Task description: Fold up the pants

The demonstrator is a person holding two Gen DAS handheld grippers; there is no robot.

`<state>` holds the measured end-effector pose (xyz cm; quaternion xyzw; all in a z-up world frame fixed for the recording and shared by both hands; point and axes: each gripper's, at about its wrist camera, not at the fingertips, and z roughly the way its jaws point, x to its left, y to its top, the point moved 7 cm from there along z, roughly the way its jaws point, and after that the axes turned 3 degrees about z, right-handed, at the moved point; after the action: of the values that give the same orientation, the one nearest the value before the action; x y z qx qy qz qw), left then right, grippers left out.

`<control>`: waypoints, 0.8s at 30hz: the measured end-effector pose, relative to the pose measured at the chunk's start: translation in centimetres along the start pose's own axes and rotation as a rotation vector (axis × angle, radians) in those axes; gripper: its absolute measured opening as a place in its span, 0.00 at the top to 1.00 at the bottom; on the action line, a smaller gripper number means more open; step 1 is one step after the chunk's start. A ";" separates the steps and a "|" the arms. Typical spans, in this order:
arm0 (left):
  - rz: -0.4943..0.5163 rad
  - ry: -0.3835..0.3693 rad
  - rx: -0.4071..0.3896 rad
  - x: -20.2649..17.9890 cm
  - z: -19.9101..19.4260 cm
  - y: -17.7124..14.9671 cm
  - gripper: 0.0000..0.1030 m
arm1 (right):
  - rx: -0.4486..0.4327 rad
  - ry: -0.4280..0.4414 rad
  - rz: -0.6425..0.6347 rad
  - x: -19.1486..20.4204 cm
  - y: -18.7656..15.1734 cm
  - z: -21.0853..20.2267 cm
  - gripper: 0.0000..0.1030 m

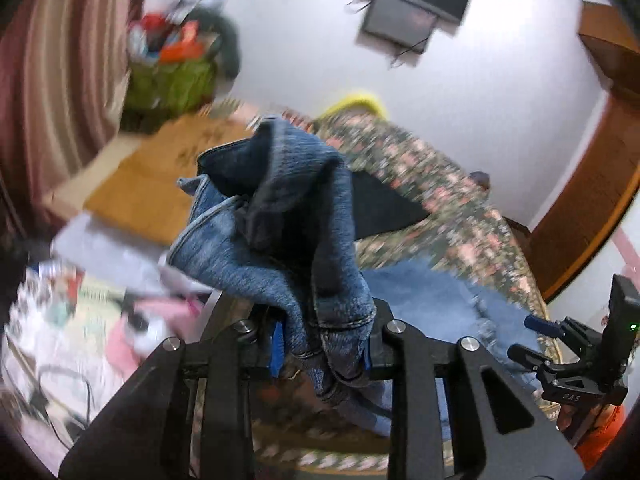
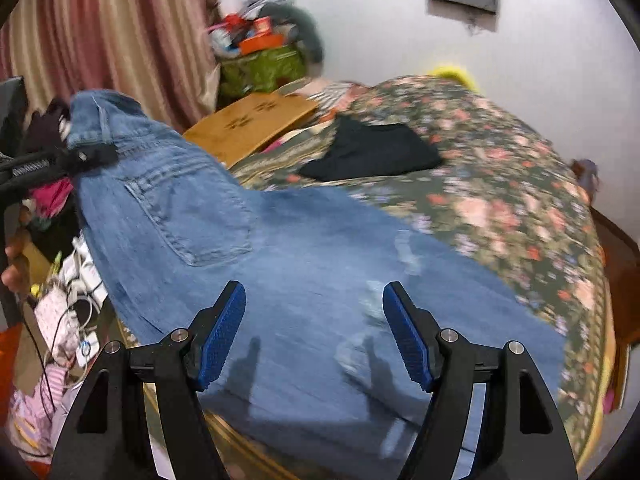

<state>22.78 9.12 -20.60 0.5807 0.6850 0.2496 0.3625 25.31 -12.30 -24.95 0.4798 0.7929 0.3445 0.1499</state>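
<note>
Blue jeans (image 2: pixel 280 248) lie with their legs spread over the floral bedspread (image 2: pixel 500 168). My left gripper (image 1: pixel 324 320) is shut on the jeans' waist end (image 1: pixel 280 220), which bunches up between its blue pads. The right wrist view shows the same gripper (image 2: pixel 92 158) clamped at the waistband, holding that end raised off the bed at the left. Above the ripped leg section, my right gripper (image 2: pixel 314 320) stands open with nothing between its fingers, casting shadows on the denim. It also appears at the right edge of the left wrist view as the right gripper (image 1: pixel 536 340).
A folded black garment (image 2: pixel 372 152) lies on the bedspread beyond the jeans. A wooden board (image 2: pixel 252 120) and a green bag (image 2: pixel 260 64) of clutter stand at the back by the striped curtain (image 2: pixel 112 40). Cables and clothes (image 2: pixel 68 312) pile up at the left. A wooden bed frame (image 1: pixel 580 208) edges the right.
</note>
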 end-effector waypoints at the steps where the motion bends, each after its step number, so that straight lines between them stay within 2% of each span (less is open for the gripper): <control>1: 0.018 -0.008 -0.016 -1.0 -0.4 0.7 0.73 | -0.014 -0.020 0.024 -1.4 -0.1 -1.1 0.34; 6: 0.122 -0.042 -0.083 -7.4 -1.3 4.1 0.74 | -0.058 -0.109 0.088 -6.3 -1.7 -4.7 0.34; 13: 0.243 -0.125 -0.094 -17.1 -1.0 6.0 0.75 | -0.049 -0.198 0.247 -14.0 -6.5 -7.1 0.34; 18: 0.290 -0.204 -0.084 -23.0 0.0 6.2 0.76 | -0.017 -0.252 0.405 -19.3 -10.8 -7.1 0.34; 24: 0.352 -0.307 -0.029 -30.2 2.4 4.3 0.77 | 0.080 -0.245 0.497 -21.4 -15.2 -4.9 0.34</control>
<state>29.25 -19.69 -12.58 0.7169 0.5063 0.2278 0.4216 23.10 -37.38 -33.95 0.7031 0.6400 0.2785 0.1363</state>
